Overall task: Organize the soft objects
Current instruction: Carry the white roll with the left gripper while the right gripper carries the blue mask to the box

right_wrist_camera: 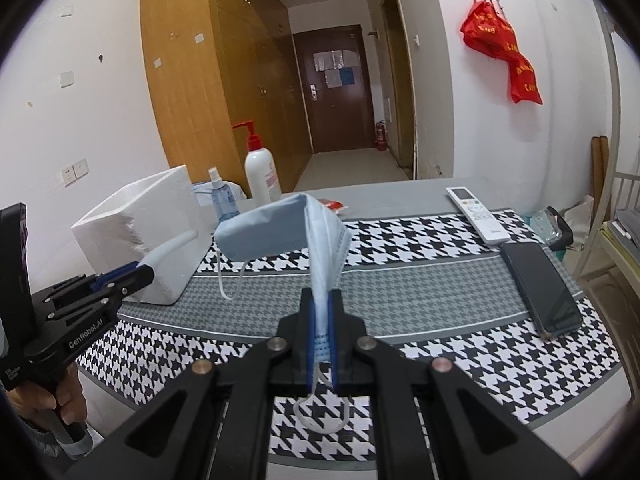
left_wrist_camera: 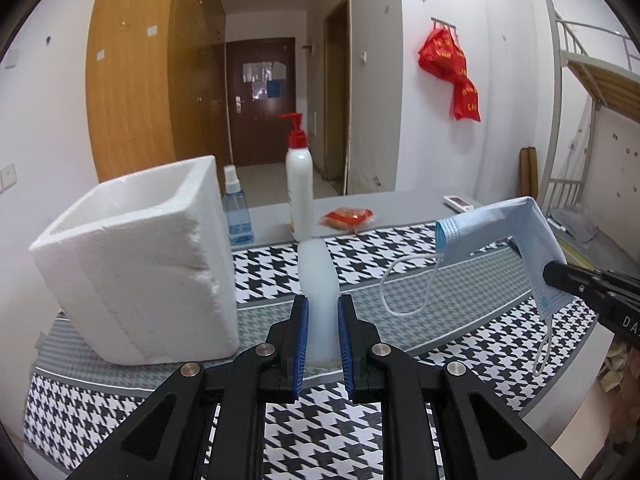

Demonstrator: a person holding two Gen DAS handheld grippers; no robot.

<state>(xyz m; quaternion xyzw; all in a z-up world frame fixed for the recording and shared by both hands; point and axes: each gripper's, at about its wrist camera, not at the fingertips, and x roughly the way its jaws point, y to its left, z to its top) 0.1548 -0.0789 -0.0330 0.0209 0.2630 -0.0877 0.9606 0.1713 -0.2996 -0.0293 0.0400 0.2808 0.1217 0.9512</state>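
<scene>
My left gripper is shut on a pale, translucent soft piece that sticks out forward between its blue pads. A white foam box, open at the top, stands just to its left on the houndstooth cloth. My right gripper is shut on a light blue face mask, which is folded and lifted above the table with its ear loops dangling. The left wrist view shows the mask at the right, pinched by the right gripper. In the right wrist view the left gripper is beside the foam box.
Behind the box stand a blue spray bottle and a white pump bottle with a red top. A red packet lies beyond. A white remote and a dark phone lie at the table's right. A bunk bed frame stands further right.
</scene>
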